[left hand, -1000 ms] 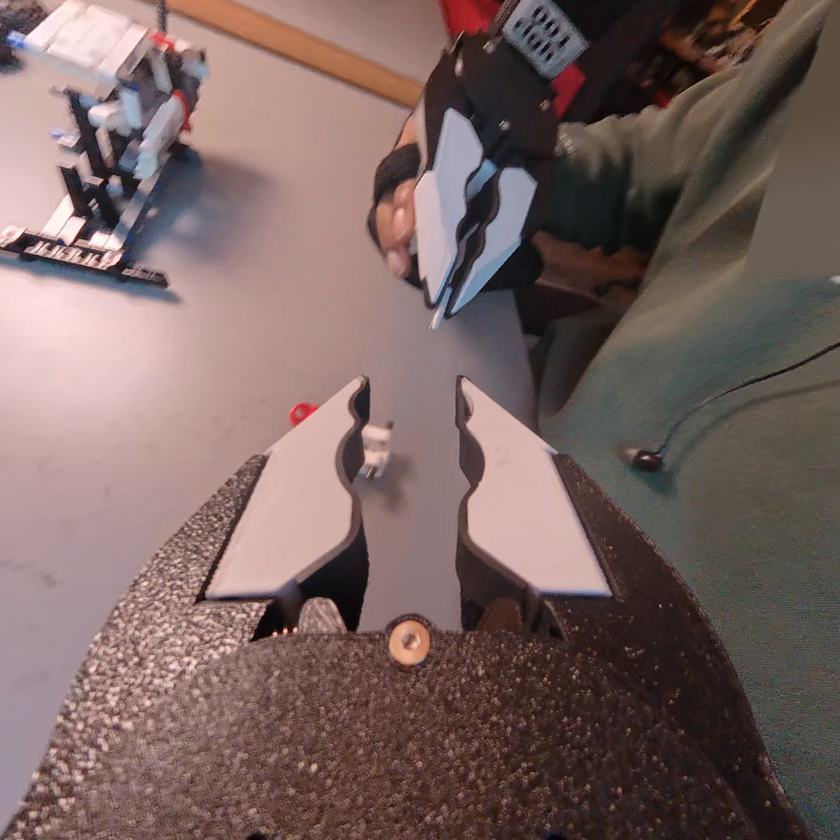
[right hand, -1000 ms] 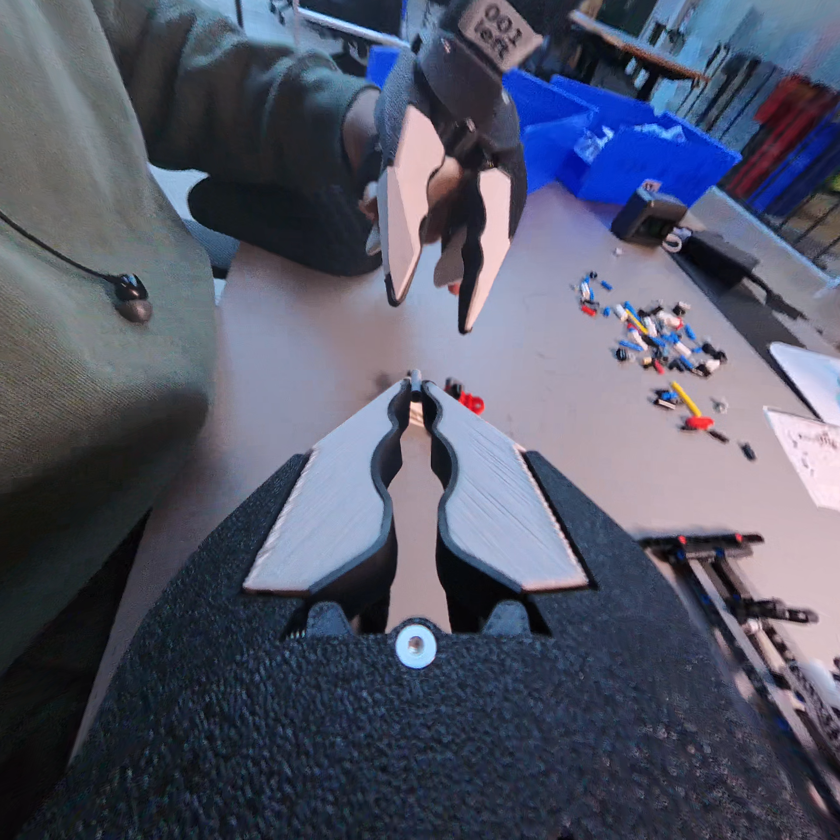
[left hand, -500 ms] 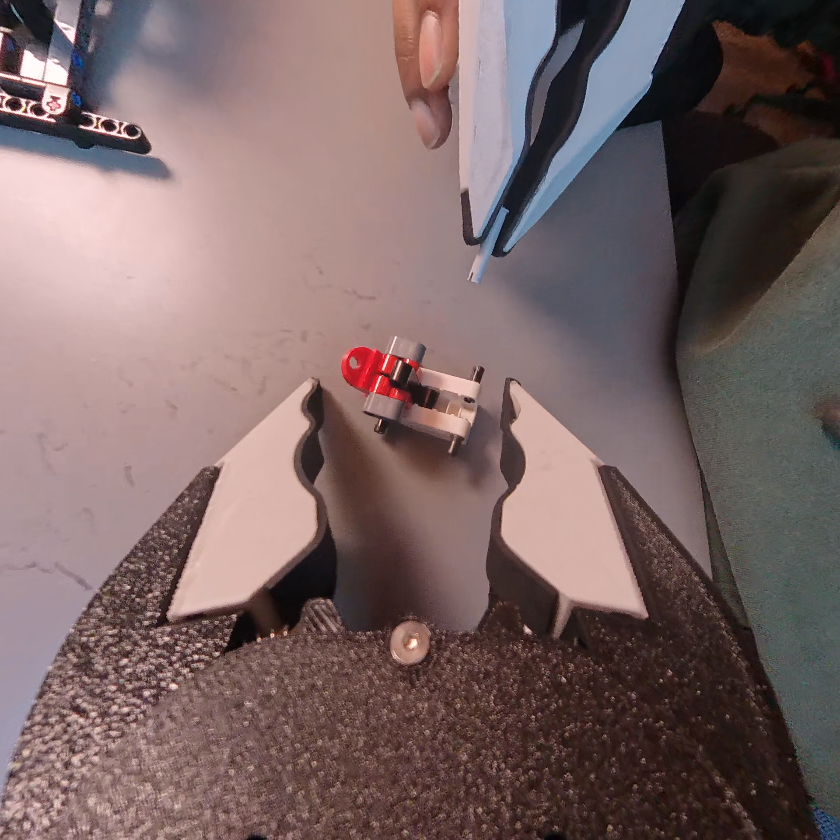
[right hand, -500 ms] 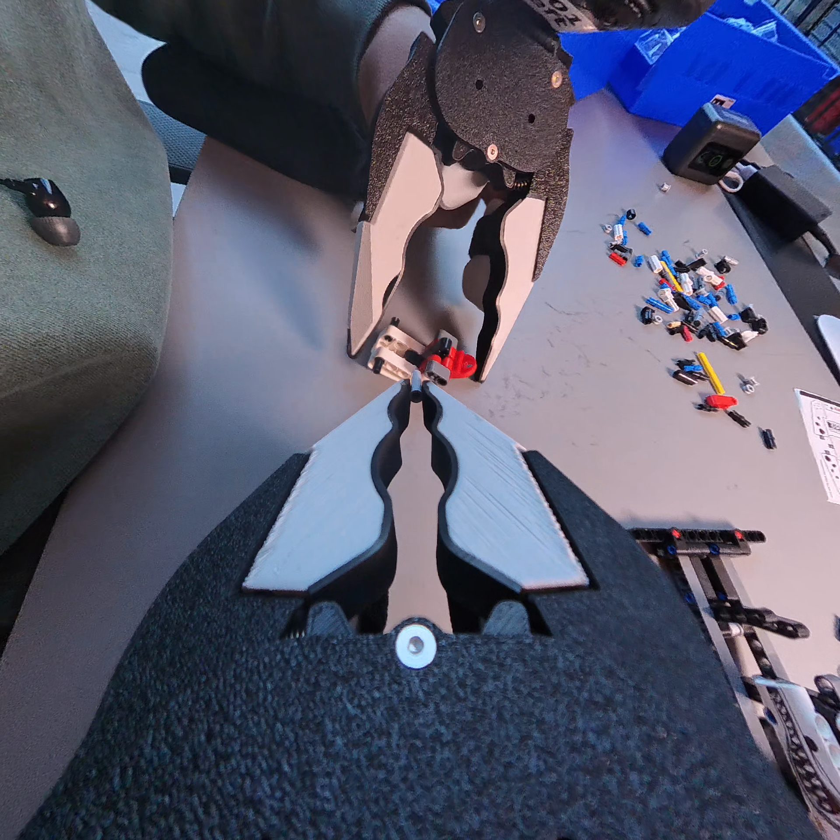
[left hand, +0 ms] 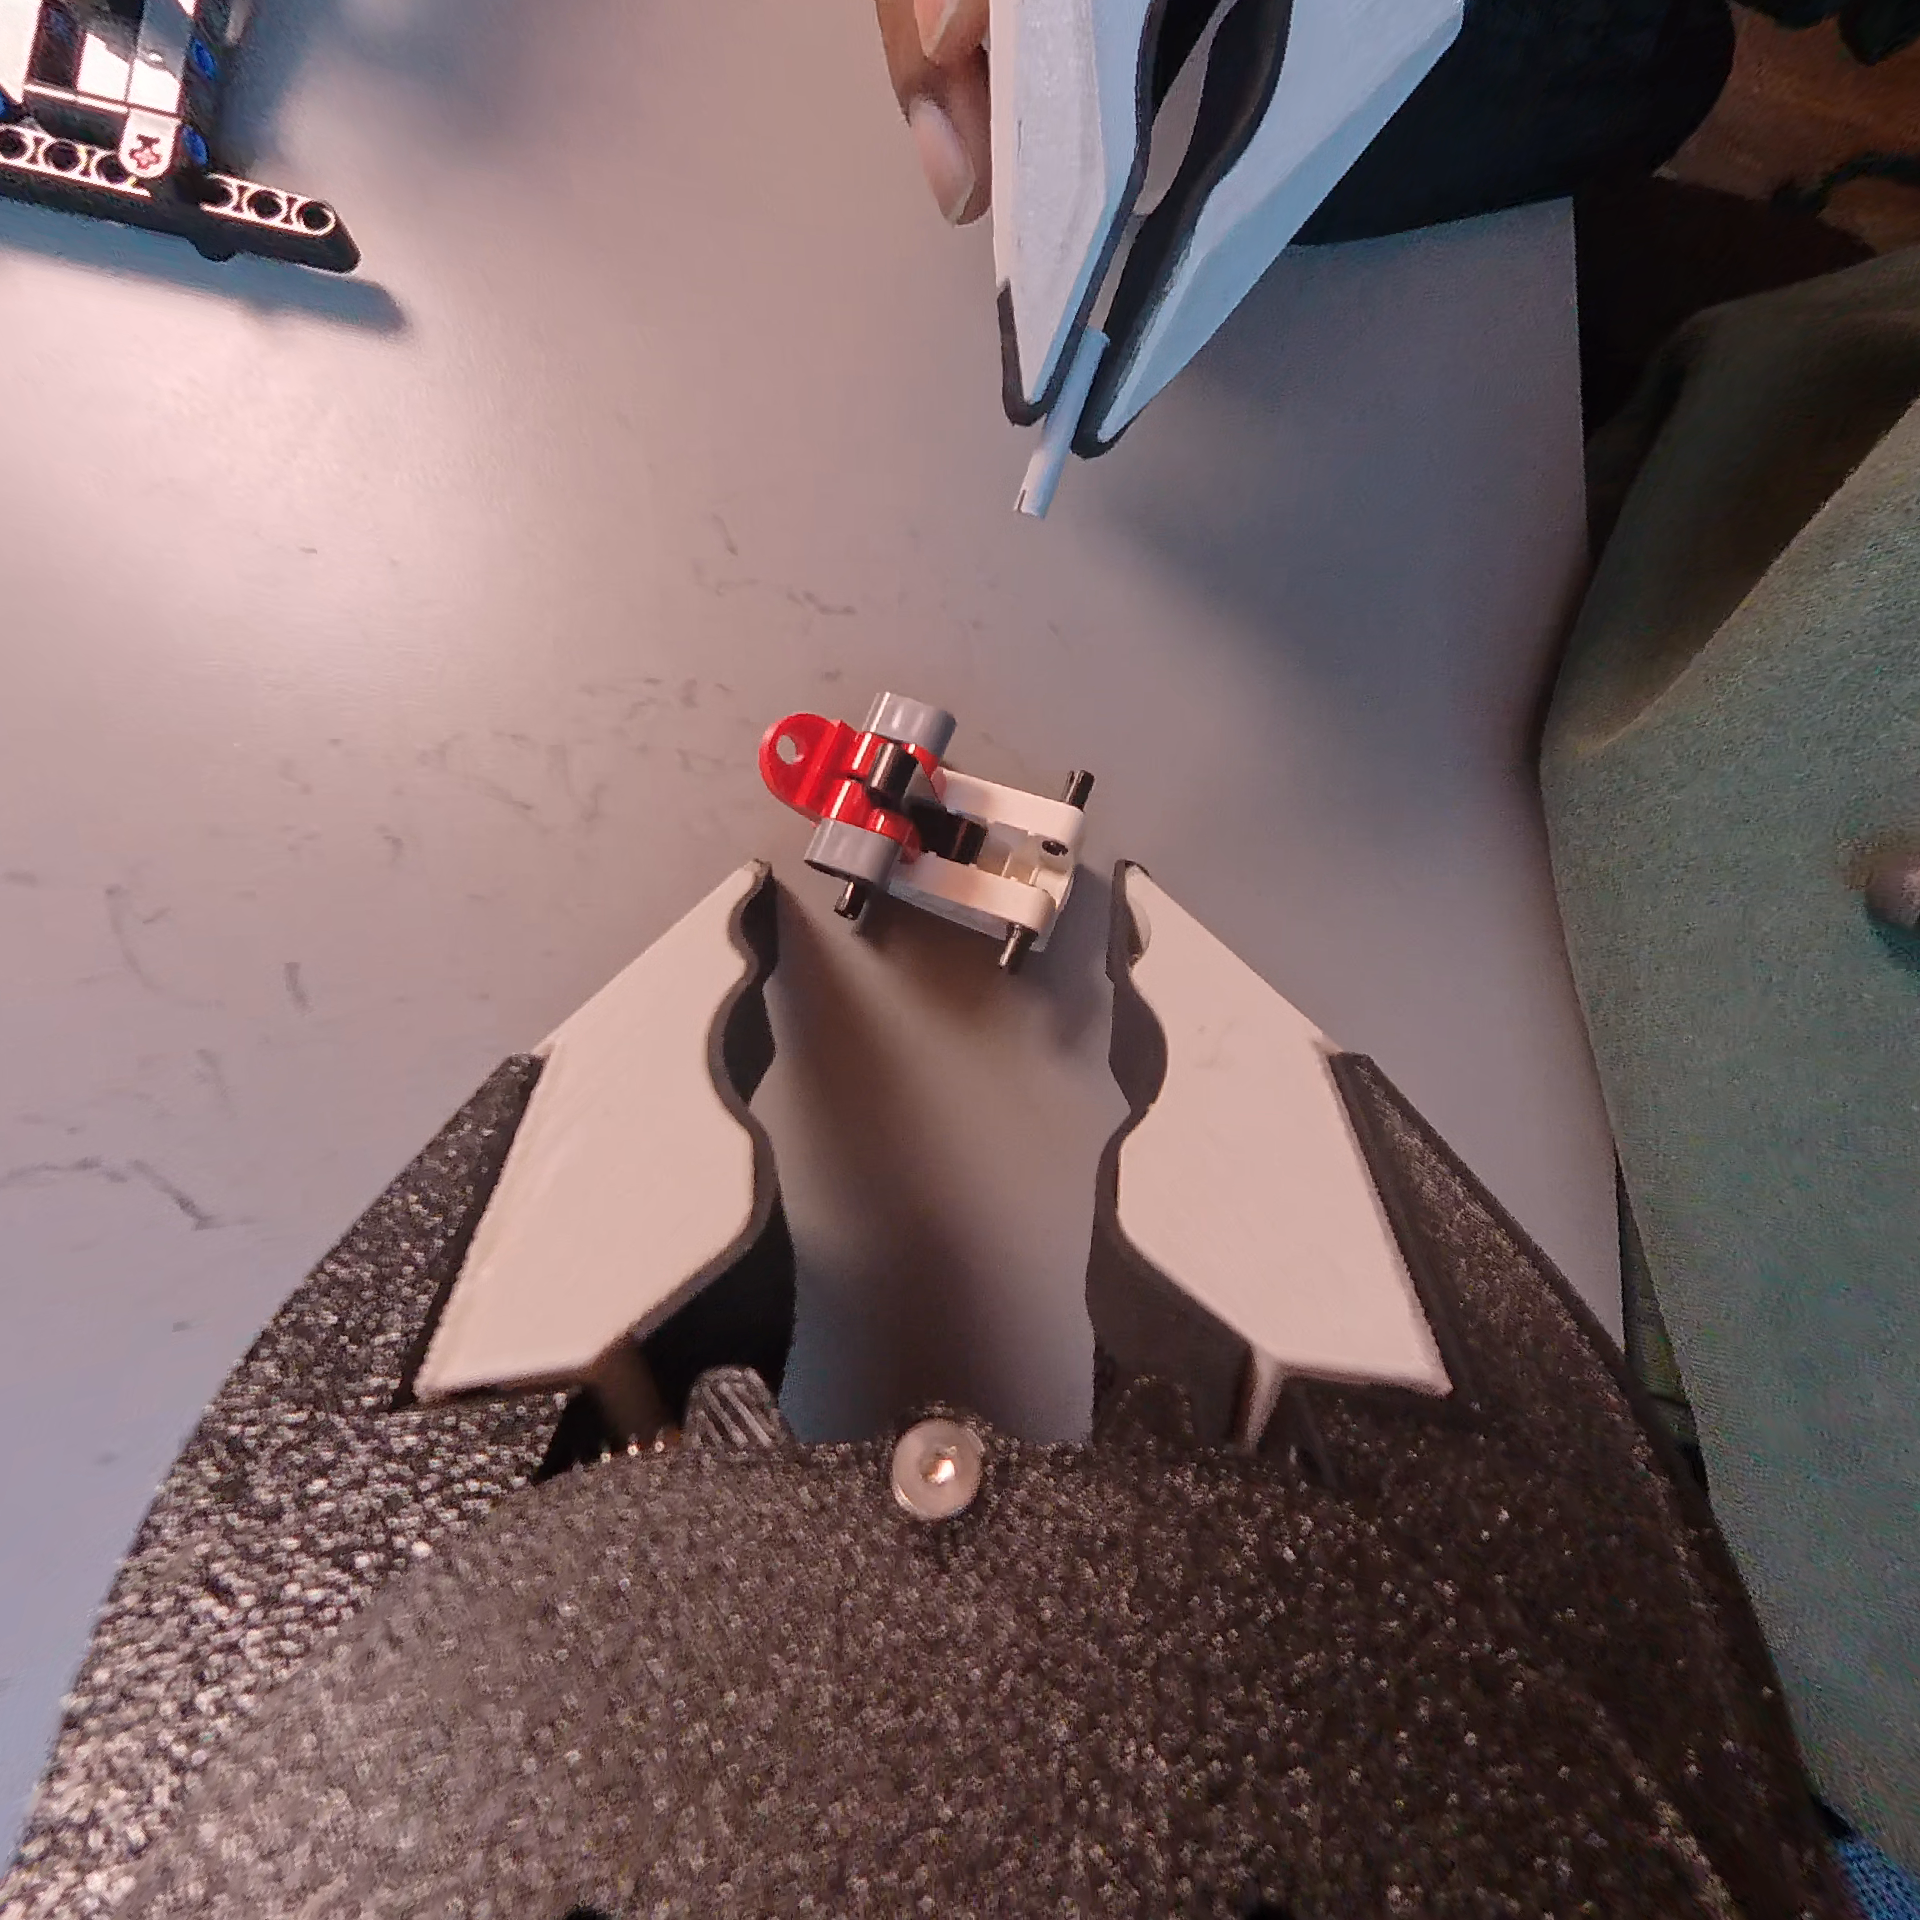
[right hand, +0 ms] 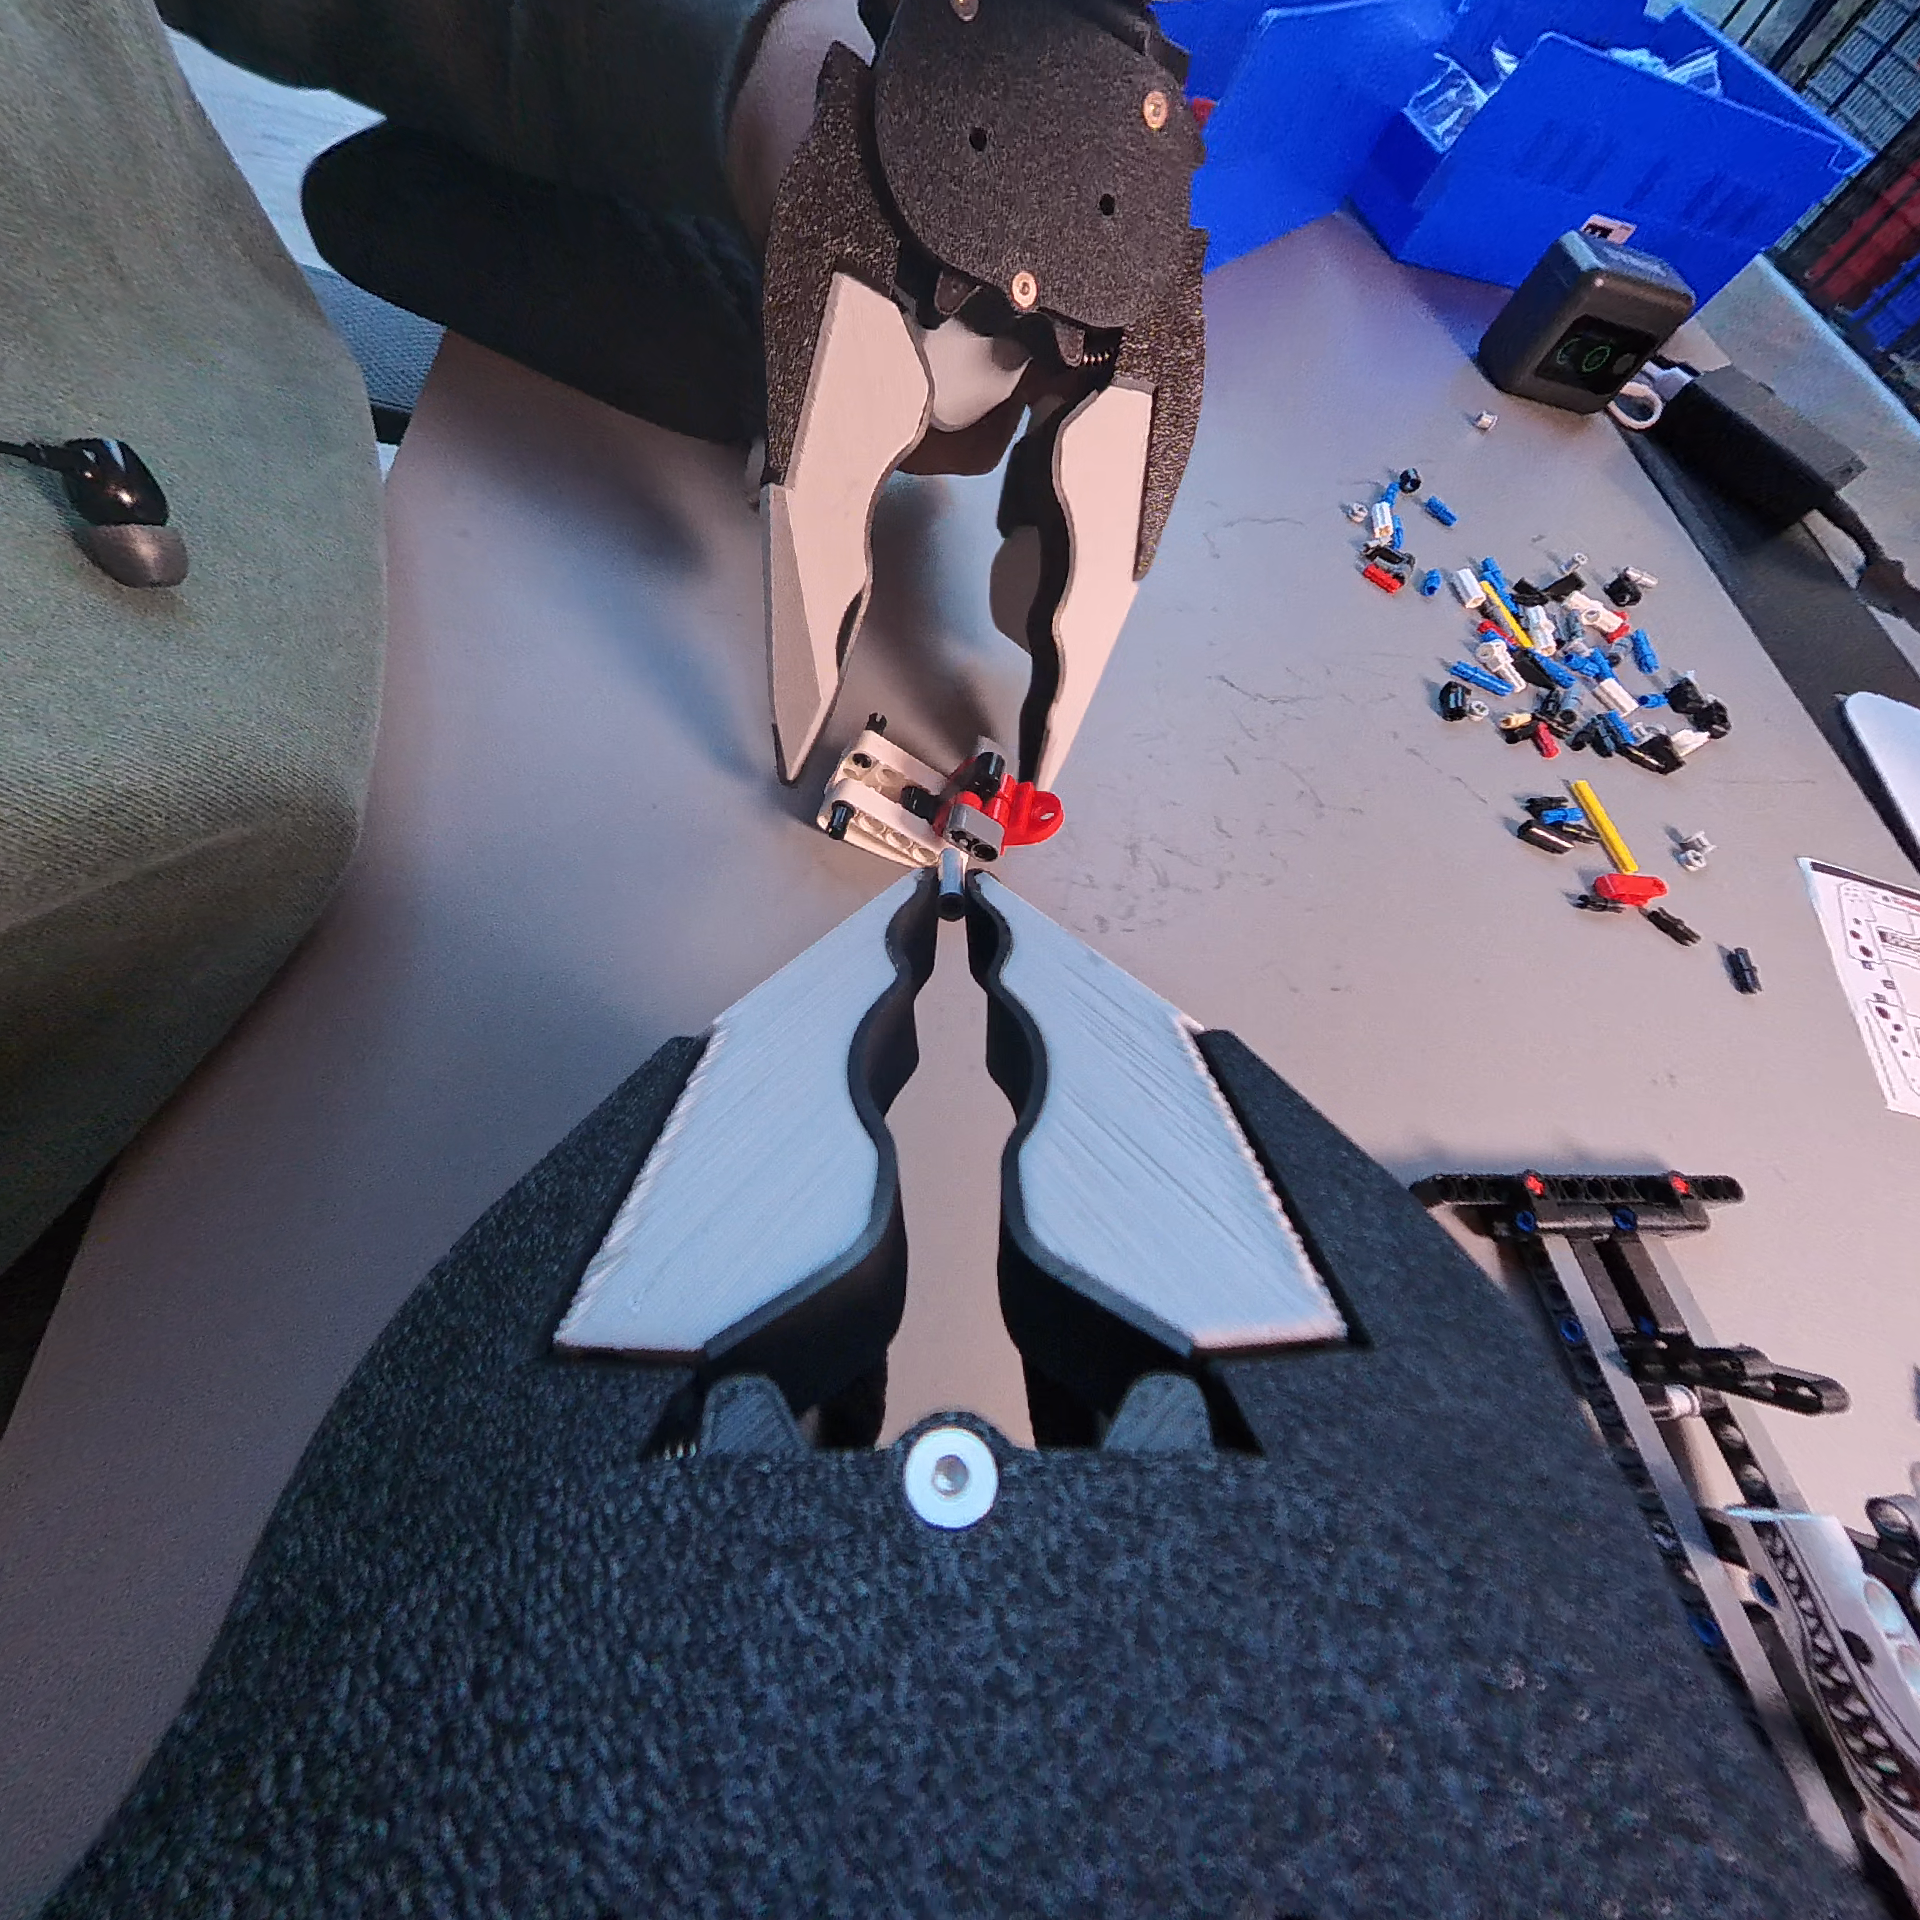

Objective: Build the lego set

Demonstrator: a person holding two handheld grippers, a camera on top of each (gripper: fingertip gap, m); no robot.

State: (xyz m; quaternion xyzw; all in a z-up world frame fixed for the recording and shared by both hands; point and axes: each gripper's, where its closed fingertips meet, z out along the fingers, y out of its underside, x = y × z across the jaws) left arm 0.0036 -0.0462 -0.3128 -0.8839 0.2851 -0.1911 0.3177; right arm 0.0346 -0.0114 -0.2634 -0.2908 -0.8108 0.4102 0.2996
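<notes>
A small subassembly (left hand: 925,821) of white beams, black pins, grey bushes and a red connector lies on the grey table (left hand: 499,582), also seen in the right wrist view (right hand: 925,805). My left gripper (left hand: 940,883) is open, its tips astride the near end of the subassembly, low over the table; the right wrist view shows it from the front (right hand: 914,774). My right gripper (right hand: 948,883) is shut on a thin light grey axle (right hand: 949,881). In the left wrist view it (left hand: 1055,431) hangs above and beyond the subassembly, the axle (left hand: 1049,457) pointing down at it.
The larger black-and-white build (left hand: 114,156) stands at the far left; its black beam frame (right hand: 1621,1288) lies at the right. A pile of loose small parts (right hand: 1558,665), an instruction sheet (right hand: 1870,966), a black device (right hand: 1584,332) and blue bins (right hand: 1538,135) lie beyond. A person's green-sleeved body (left hand: 1766,935) borders the table. My hands' fingertips stand some 7 cm from each other. The larger black-and-white build (left hand: 114,156) is about equally far from each gripper, around 15 cm.
My left gripper came down over the subassembly and opened wider around it. My right gripper, still holding the axle, moved closer to the subassembly.
</notes>
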